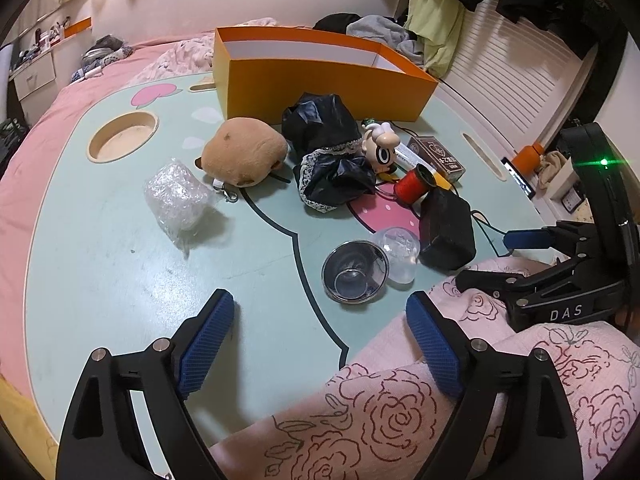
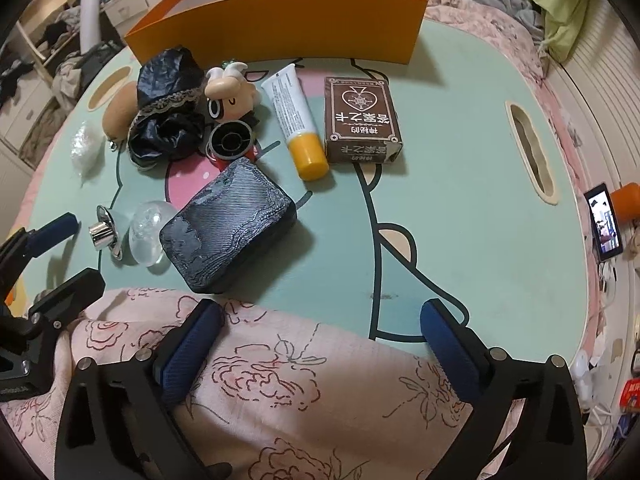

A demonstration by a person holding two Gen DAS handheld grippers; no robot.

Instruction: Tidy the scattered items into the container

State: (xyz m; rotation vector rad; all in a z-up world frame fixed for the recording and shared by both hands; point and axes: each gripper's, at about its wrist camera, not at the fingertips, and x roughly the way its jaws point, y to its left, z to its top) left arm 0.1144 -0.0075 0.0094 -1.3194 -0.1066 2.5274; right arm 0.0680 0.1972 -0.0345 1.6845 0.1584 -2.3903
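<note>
Scattered items crowd the near half of a pale green table [image 1: 120, 264], and the orange box [image 1: 320, 80] that should take them stands open at the far edge, empty as far as can be seen. From the left wrist view, the left gripper [image 1: 320, 344] hangs over the near edge with its blue pads wide apart and nothing between them; just ahead lie a small metal bowl [image 1: 355, 276] and a clear plastic dome [image 1: 398, 254] touching it, with a bubble-wrap bundle [image 1: 176, 200] off to the left and a brown plush [image 1: 244, 154] beyond that. The right gripper [image 1: 532, 236] shows at the right edge, close to a dark textured case [image 1: 446, 234]. From the right wrist view, the right gripper [image 2: 320, 340] is also spread open and empty above a pink floral-print cloth [image 2: 280, 380]. The dark case [image 2: 230, 228] lies just ahead and slightly left of it, long axis slanting from near left to far right — likely the nearest pick for this hand. Further on, a white tube with a yellow cap [image 2: 298, 124] and a brown card box [image 2: 362, 120] lie side by side, both lengthways toward the orange box [image 2: 280, 28], which stands straight ahead.
</note>
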